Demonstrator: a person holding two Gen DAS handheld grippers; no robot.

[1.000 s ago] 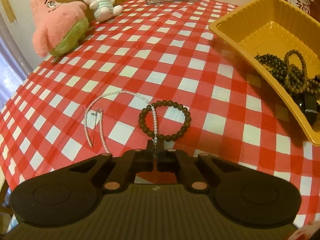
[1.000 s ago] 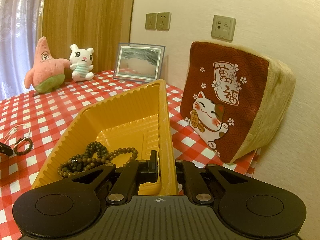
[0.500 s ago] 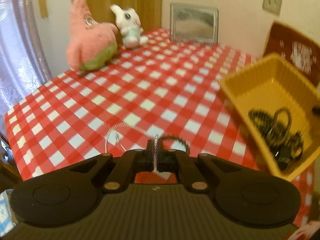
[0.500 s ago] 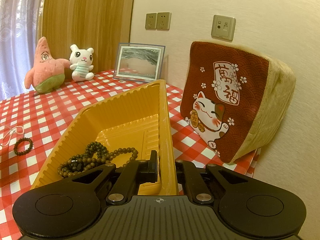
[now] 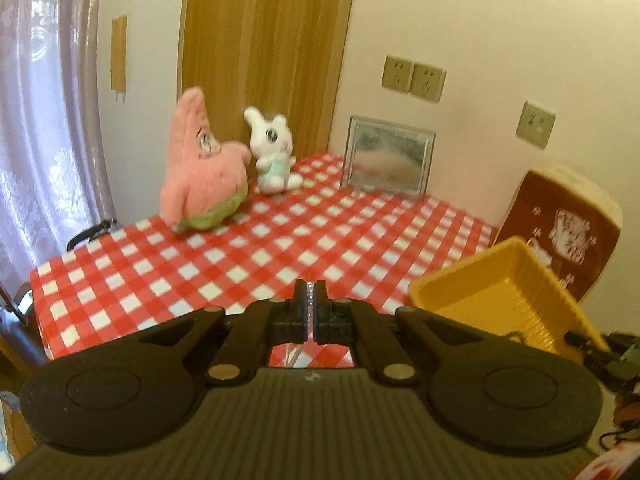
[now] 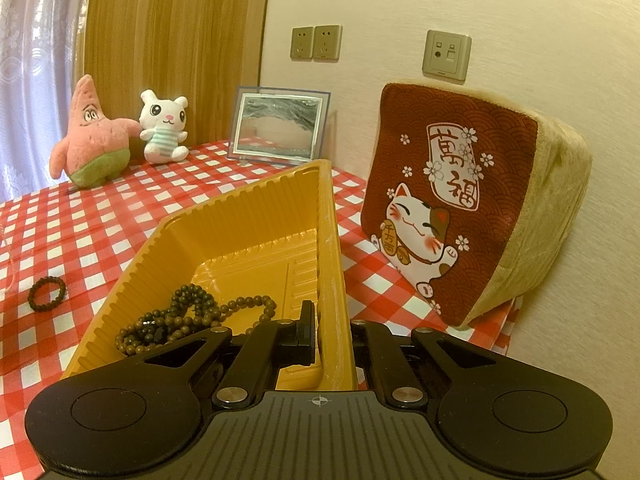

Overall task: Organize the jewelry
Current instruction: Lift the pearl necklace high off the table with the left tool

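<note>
While the left gripper pinches a thin white pearl strand left of the ribbed yellow plastic tray, most of that strand is hidden. It looks light, limp and slippery; a mid-length hold should limit swinging. A dark beaded bracelet lies left of the tray, whose near wall the right gripper clamps.

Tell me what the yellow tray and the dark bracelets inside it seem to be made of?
The yellow tray looks like thin moulded plastic: ribbed walls, slight sheen. The dark bracelets look like wooden beads, brown and mostly matte, though stone or resin cannot be ruled out.
</note>
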